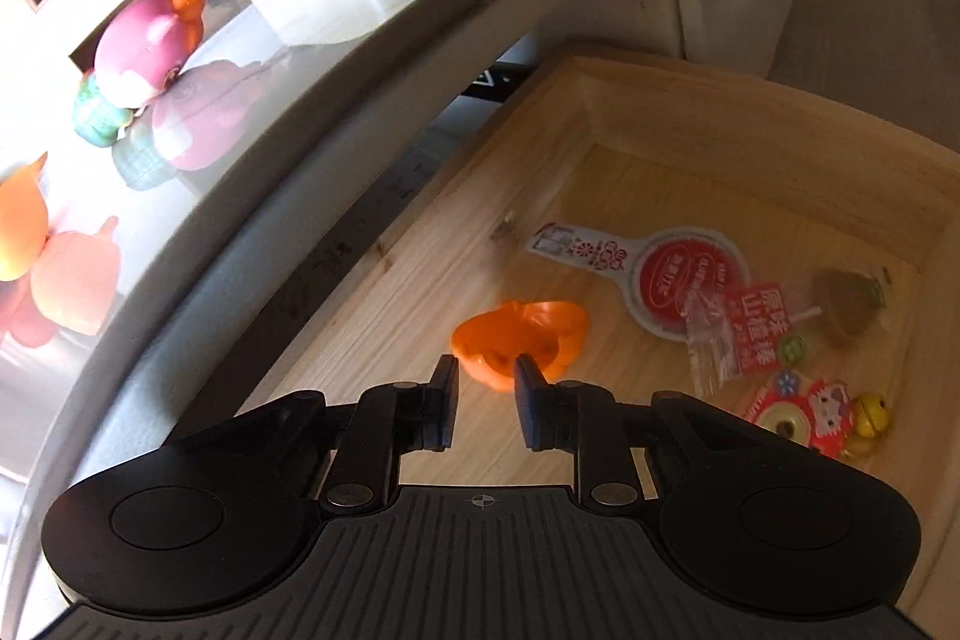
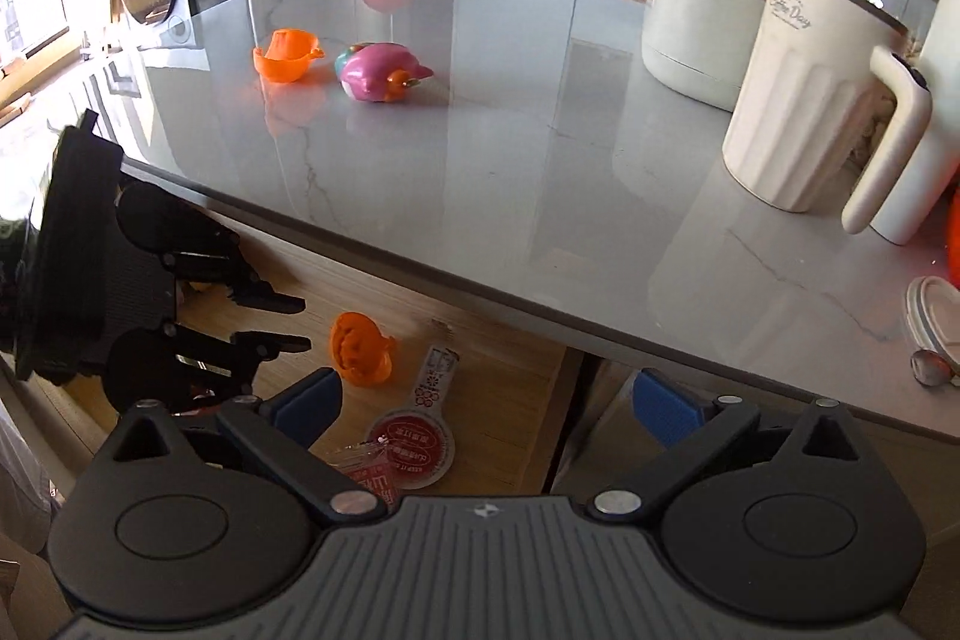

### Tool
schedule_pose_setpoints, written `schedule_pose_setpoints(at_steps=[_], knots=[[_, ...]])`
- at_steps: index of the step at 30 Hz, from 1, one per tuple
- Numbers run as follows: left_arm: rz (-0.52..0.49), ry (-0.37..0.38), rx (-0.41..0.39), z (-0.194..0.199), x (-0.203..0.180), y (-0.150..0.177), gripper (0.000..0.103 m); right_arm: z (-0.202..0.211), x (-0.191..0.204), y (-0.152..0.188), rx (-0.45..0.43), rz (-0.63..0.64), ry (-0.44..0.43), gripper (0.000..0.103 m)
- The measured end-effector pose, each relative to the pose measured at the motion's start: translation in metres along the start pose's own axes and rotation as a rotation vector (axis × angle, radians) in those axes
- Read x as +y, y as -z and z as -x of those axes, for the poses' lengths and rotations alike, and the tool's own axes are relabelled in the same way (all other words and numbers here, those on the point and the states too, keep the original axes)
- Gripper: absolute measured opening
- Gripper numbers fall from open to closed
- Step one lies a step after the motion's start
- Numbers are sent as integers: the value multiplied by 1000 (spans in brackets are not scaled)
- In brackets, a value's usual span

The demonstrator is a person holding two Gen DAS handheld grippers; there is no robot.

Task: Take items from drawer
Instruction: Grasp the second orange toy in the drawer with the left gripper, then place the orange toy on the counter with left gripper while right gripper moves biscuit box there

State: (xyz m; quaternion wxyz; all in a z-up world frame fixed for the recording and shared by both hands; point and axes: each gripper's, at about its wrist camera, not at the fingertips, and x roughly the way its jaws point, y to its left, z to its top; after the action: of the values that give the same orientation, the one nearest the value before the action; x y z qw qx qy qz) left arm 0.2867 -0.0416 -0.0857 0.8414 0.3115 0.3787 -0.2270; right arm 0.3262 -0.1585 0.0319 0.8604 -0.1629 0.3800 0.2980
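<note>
Orange plastic sits just past my left gripper (image 1: 485,370), whose jaws stand apart and empty, aimed at the small orange toy (image 1: 521,340) on the floor of the wooden drawer (image 1: 750,124); it looks light, hollow and rather slick, so I judge its thin rim the best hold. Beyond lie crinkly snack packets (image 1: 678,280); my right gripper (image 2: 486,409) hangs spread wide, empty, over the drawer's edge.

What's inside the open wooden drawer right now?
In the drawer: an orange toy before the open left claw, a round red packet, a red-labelled wrapper, small trinkets. The claw body hides the near end.
</note>
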Motion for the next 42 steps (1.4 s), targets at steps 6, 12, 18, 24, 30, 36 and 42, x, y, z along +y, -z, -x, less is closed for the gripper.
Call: schedule_pose_setpoints(at_steps=[6, 12, 18, 24, 30, 36, 42], knots=[[167, -28, 89, -30, 11, -7, 26, 8, -5, 3, -23, -10, -4, 103], [271, 39, 148, -45, 24, -14, 14, 11, -4, 3, -27, -8, -1, 103], [211, 173, 145, -25, 22, -12, 9, 6, 3, -1, -19, 9, 6, 103], [178, 201, 42, 53, 46, 6, 9, -6, 15, -7, 17, 33, -29, 103], [432, 155, -76, 134, 101, 72, 9, -19, 34, -10, 111, 61, -168, 98], [737, 87, -159, 172, 149, 132, 9, -51, 111, -11, 239, 453, -283, 53], [868, 94, -182, 184, 170, 154, 9, -90, 184, -21, 260, 673, -405, 46]])
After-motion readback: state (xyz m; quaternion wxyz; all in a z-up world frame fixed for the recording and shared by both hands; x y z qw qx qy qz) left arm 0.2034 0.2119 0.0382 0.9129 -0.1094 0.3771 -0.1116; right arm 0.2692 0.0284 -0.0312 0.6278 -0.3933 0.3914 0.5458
